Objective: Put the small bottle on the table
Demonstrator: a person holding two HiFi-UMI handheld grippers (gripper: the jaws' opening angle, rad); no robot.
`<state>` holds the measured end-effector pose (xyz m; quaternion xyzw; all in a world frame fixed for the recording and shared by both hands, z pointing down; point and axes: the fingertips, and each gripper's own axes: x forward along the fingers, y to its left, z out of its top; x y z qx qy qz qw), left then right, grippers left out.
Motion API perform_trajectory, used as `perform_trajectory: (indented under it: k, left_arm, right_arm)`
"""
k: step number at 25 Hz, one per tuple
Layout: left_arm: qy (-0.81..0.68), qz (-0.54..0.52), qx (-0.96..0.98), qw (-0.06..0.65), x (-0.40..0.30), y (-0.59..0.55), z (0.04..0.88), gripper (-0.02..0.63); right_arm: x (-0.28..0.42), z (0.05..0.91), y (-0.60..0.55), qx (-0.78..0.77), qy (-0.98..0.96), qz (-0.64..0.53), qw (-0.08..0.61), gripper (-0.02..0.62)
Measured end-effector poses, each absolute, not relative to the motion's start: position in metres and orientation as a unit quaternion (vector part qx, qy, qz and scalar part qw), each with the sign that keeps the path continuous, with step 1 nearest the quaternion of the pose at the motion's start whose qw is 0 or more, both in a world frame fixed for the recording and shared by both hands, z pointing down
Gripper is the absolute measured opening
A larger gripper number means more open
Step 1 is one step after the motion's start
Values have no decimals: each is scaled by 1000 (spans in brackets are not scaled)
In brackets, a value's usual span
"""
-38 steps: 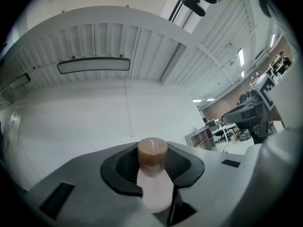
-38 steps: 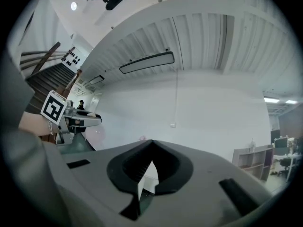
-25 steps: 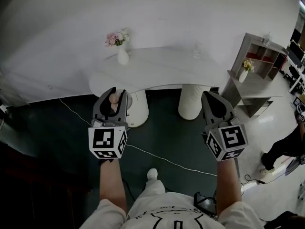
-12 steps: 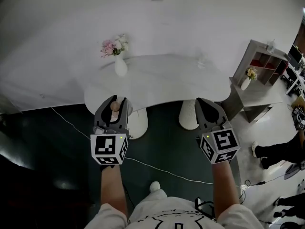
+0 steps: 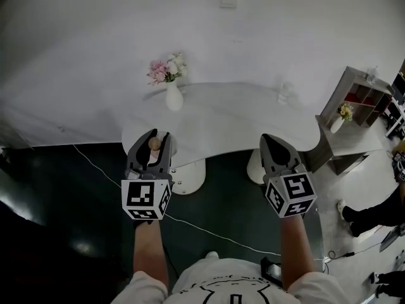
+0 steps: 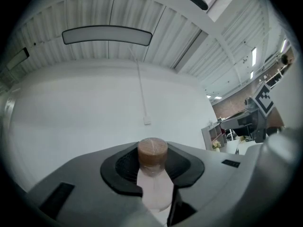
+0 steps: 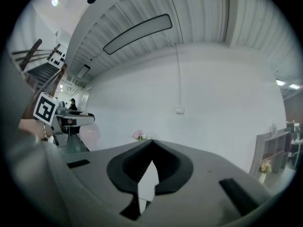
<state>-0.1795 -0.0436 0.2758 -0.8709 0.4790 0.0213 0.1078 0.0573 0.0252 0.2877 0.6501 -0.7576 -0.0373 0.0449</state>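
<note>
Jaws of my left gripper (image 5: pixel 154 136) are clamping the small bottle (image 6: pixel 152 174), cap up, near the white table (image 5: pixel 234 116) edge; I am holding my right gripper (image 5: pixel 273 141) pinched closed, empty.

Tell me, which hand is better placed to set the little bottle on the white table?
Left. The left gripper clamps the small bottle by the table's near edge; the right gripper is shut and empty.

The bottle (image 6: pixel 154 188) was pale and translucent, its cap (image 6: pixel 152 151) brown. The left gripper (image 5: pixel 155 138) and right gripper (image 5: pixel 273 139) were grey with black pads (image 6: pixel 125 167); their cubes (image 5: pixel 145 198) bore black-and-white squares. The table (image 5: pixel 234 116), vase (image 5: pixel 174 99) and wall (image 5: pixel 95 30) were white, the flowers (image 5: pixel 166 69) pink and white, the floor (image 5: pixel 69 201) dark green.
</note>
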Motion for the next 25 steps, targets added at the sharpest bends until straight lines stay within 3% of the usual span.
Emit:
perform_trajectory:
  k: [16, 25]
  left_arm:
    - [484, 26, -868, 112, -176, -63, 275, 123]
    - [490, 9, -865, 108, -140, -116, 289, 123]
  right_arm:
    - [55, 302, 3, 628, -776, -25, 41, -6]
    - [85, 316, -59, 614, -788, -16, 40, -6]
